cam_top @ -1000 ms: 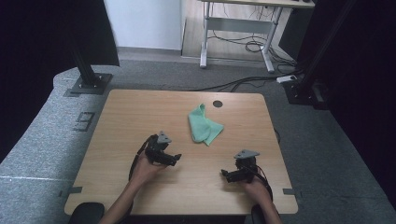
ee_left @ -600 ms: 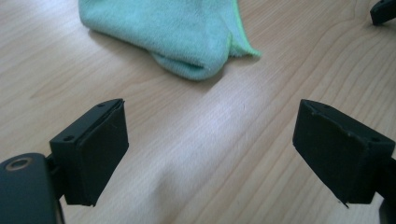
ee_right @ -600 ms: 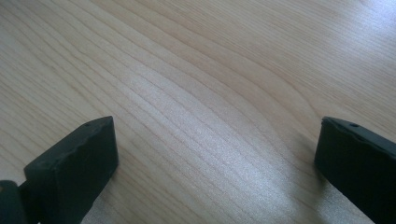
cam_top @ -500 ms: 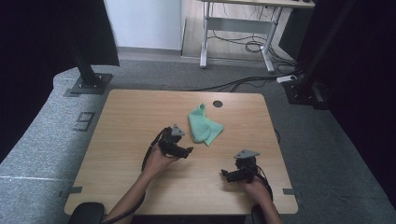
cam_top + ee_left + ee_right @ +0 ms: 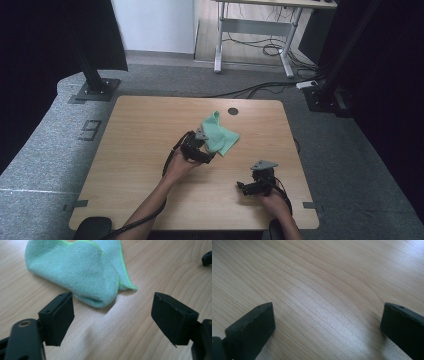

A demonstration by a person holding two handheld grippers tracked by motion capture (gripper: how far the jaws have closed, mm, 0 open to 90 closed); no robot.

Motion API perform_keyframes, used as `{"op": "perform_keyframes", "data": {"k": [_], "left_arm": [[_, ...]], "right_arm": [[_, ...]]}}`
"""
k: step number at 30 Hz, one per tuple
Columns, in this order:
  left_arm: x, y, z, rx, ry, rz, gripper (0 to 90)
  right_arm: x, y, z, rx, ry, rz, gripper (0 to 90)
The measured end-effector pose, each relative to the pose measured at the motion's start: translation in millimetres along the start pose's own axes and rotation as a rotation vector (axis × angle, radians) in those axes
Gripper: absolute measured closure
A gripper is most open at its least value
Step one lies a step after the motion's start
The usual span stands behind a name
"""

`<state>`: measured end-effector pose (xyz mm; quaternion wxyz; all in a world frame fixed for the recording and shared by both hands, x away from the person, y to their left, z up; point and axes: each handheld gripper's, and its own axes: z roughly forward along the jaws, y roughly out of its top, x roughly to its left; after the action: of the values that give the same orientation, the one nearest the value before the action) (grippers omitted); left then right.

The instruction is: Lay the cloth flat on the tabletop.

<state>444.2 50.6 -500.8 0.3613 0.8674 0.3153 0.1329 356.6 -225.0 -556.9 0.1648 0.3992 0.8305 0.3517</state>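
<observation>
Close-up, left gripper (image 5: 112,315) jaws narrowing, clear of cloth (image 5: 82,272) fold.

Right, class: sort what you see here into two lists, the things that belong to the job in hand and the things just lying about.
In the job:
- green cloth, crumpled on the table
- left gripper, open, its jaws just been closing, the cloth just ahead of them

Lying about:
- right gripper, open over bare wood
- desk behind
- floor cables
</observation>
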Motion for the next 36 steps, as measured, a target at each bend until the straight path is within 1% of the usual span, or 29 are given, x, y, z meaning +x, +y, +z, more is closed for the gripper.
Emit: {"op": "perform_keyframes", "data": {"k": [3,5,7,9,13,14,15,16,17,22,25,27,30,36], "left_arm": [[-0.5,3.2,4.6,-0.001,-0.005,-0.002,23.9],[-1.3,6.3,8.7,-0.001,-0.010,0.006,27.5],[-1.9,9.0,11.8,-0.005,-0.021,0.003,30.3],[-2.4,11.6,15.1,-0.006,-0.024,0.010,33.0],[-2.0,15.9,22.6,0.006,-0.024,0.023,38.1],[-2.0,16.5,24.9,0.005,-0.028,0.016,39.1],[-1.7,16.8,27.0,0.011,-0.029,0.021,40.4],[-1.9,16.9,29.4,0.015,-0.023,0.022,41.1],[-1.1,16.9,31.6,0.024,-0.021,0.031,41.9],[2.9,13.5,42.5,0.053,-0.006,0.028,46.6],[5.6,9.7,47.0,0.061,0.003,0.018,52.1],[7.6,7.2,49.7,0.071,0.010,0.022,55.6],[8.4,4.9,51.9,0.079,0.020,0.026,61.2],[9.8,3.3,51.9,0.079,0.035,0.026,72.6]], "right_arm": [[0.0,0.0,0.0,0.000,0.000,0.000,0.0],[0.1,0.0,-0.1,0.001,0.000,0.001,0.0],[0.1,0.0,-0.1,0.001,0.000,0.001,0.0],[0.1,0.0,-0.1,0.001,0.000,0.001,0.0],[0.1,0.0,-0.1,0.001,0.000,0.001,0.0],[0.1,0.0,-0.1,0.001,0.001,0.001,0.0],[0.1,0.0,-0.1,0.001,0.001,0.001,0.0],[0.1,0.0,-0.1,0.001,0.000,0.002,0.0],[0.1,0.0,-0.1,0.001,0.001,0.001,0.0],[0.0,0.0,-0.1,0.001,0.001,0.001,0.0],[0.1,0.0,-0.1,0.001,0.001,0.002,0.0],[0.1,0.0,-0.1,0.001,0.001,0.001,0.0],[0.1,0.0,-0.1,0.001,0.000,0.002,0.0],[0.1,0.0,-0.1,0.001,0.000,0.002,0.0]]}}
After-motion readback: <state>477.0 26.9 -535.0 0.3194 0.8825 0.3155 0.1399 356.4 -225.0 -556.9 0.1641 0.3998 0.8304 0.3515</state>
